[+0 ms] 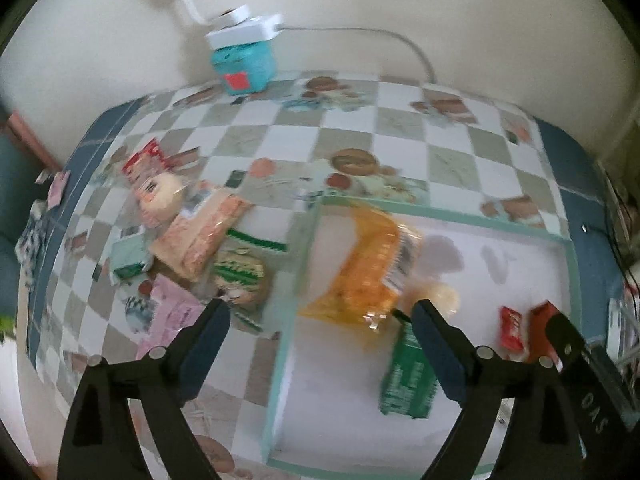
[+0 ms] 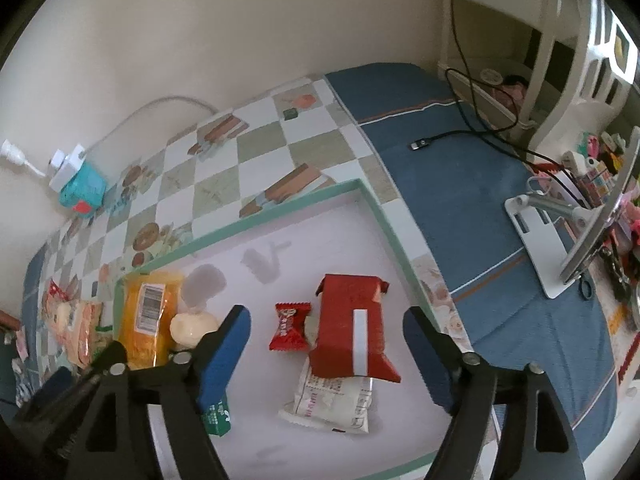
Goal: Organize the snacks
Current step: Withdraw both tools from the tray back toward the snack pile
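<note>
A white tray with a teal rim [image 1: 440, 210] [image 2: 280, 208] lies on the checkered tablecloth. In it are an orange packet [image 1: 360, 272] [image 2: 148, 312], a green packet [image 1: 406, 380] [image 2: 218, 416], a pale round bun [image 2: 192, 328], a small red candy [image 1: 511, 330] [image 2: 290, 326], a large red packet [image 2: 352, 320] and a white packet [image 2: 332, 400] partly under it. My left gripper [image 1: 322, 312] hangs open above the orange packet, holding nothing. My right gripper [image 2: 327, 320] stands open over the red packet, its pads clear of it. A heap of loose snacks [image 1: 200, 240] lies left of the tray.
A teal box with a white plug adapter [image 1: 244, 66] and its cord stands by the back wall. To the tray's right, on the blue cloth, are a black cable [image 2: 420, 145] and a white stand [image 2: 552, 232]. Cluttered small items crowd the far right edge.
</note>
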Tool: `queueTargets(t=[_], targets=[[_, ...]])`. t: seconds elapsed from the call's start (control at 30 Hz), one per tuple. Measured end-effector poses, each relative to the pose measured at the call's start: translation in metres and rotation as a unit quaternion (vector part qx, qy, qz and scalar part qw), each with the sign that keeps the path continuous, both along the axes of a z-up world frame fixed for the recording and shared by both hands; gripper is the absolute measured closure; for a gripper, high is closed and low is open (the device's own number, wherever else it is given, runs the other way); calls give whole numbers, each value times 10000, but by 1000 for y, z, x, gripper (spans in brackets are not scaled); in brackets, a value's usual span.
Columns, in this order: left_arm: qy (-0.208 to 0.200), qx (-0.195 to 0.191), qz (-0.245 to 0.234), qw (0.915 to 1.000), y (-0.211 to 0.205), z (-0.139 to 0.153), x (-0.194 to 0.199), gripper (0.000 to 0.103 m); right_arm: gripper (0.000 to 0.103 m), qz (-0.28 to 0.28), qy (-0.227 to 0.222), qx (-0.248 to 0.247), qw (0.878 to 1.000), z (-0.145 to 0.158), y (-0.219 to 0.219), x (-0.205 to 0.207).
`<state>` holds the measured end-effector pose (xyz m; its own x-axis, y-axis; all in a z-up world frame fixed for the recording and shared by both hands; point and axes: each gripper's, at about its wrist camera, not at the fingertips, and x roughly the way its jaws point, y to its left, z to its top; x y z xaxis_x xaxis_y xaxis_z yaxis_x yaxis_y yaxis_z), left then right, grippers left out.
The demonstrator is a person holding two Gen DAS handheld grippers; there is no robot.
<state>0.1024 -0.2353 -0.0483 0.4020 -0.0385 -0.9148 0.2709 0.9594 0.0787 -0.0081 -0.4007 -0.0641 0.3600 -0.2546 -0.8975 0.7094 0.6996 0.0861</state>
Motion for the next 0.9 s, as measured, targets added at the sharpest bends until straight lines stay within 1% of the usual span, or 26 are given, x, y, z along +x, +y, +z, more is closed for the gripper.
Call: queueTargets(t=[0.1,0.13,0.17,0.23,0.33,0.53,0.63,0.77,0.9], targets=[[85,-68,251,9996,12,-3,7,9,13,67,24,-18,10000,-2,5,4],[90,-83,317,9994,15,-3,9,5,11,79,27,-13,10000,-2,6,4],[88,-97,382,9992,18,-3,11,4,9,90,39,-19,9999,-3,8,5],[87,-126,453,9989,23,-2,14,4,4,134,69,-39,9999,-4,11,7],[118,-179,513,9985,28,-1,18,3,0,181,131,-72,9997,-6,15,10],[201,-259,549,9980,41,0,24,3,0,315,274,-132,9990,-8,28,17],[179,-226,365,9989,45,4,26,3,0,426,209,-84,9988,-4,37,21],[7,-45,161,9999,53,12,28,3,0,414,187,-261,9986,6,48,25],[-197,28,126,9997,70,24,32,3,0,354,111,-394,9985,21,57,26]])
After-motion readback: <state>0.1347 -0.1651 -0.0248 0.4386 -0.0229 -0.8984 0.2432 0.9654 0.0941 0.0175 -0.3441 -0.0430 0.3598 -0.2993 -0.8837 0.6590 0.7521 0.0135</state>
